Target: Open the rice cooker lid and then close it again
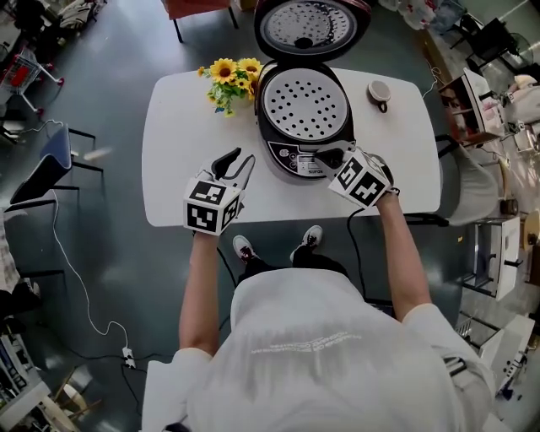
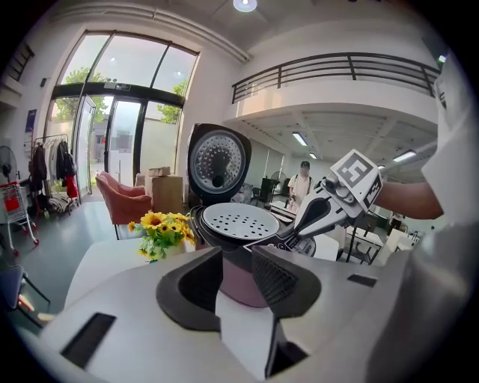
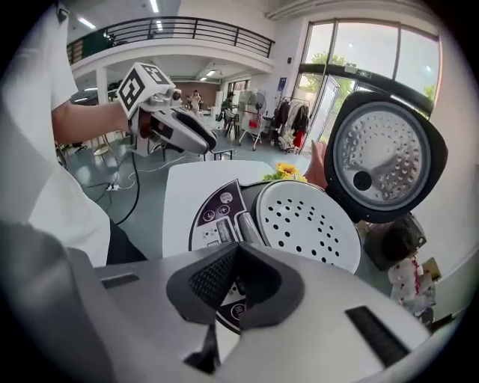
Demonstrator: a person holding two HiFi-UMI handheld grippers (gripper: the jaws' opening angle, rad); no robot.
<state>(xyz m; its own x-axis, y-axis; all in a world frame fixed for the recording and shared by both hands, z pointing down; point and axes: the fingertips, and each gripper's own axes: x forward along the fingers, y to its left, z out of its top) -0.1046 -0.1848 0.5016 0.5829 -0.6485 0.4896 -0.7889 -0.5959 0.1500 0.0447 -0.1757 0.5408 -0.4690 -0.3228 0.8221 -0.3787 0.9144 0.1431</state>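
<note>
The dark rice cooker [image 1: 291,156] stands at the back middle of the white table [image 1: 181,126], its lid [image 1: 312,25] swung up and standing open behind it. A white perforated tray [image 1: 305,105] fills the pot's mouth. My right gripper [image 1: 329,158] is shut with nothing held, its tips resting at the cooker's front control panel [image 3: 213,217]; in the right gripper view the right gripper [image 3: 236,250] has its pads touching each other. My left gripper [image 1: 239,160] hovers left of the cooker; the left gripper [image 2: 228,258] has its jaws apart and empty, aimed at the cooker body [image 2: 239,280].
A bunch of sunflowers [image 1: 229,80] sits just left of the cooker. A small round scoop [image 1: 379,91] lies to its right on the table. A blue chair [image 1: 55,156] stands on the floor at the left, and a cable [image 1: 84,295] runs across the floor.
</note>
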